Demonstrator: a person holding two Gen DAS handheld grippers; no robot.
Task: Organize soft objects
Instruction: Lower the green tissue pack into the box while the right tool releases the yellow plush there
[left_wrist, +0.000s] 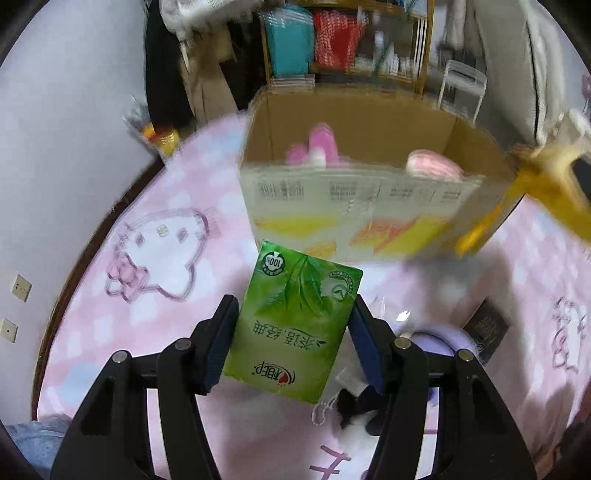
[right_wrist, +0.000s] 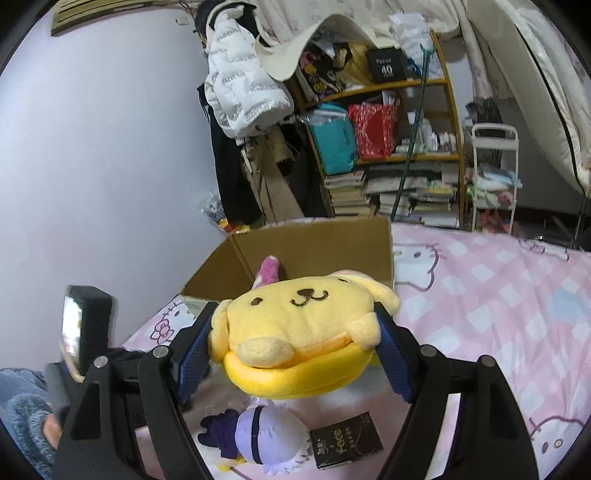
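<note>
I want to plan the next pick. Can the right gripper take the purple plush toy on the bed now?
Probably not yet. The right gripper is shut on the yellow plush toy, so its jaws are full. The purple plush toy lies uncovered on the bed just below it.

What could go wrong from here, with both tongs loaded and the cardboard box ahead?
1. The left tongs pinch the green tissue pack only by its lower half, so it may pivot or slip out.
2. The right tongs hold the yellow dog plush close to the cardboard box; both hands heading there could collide.
3. The purple plush lying below might be knocked.
</note>
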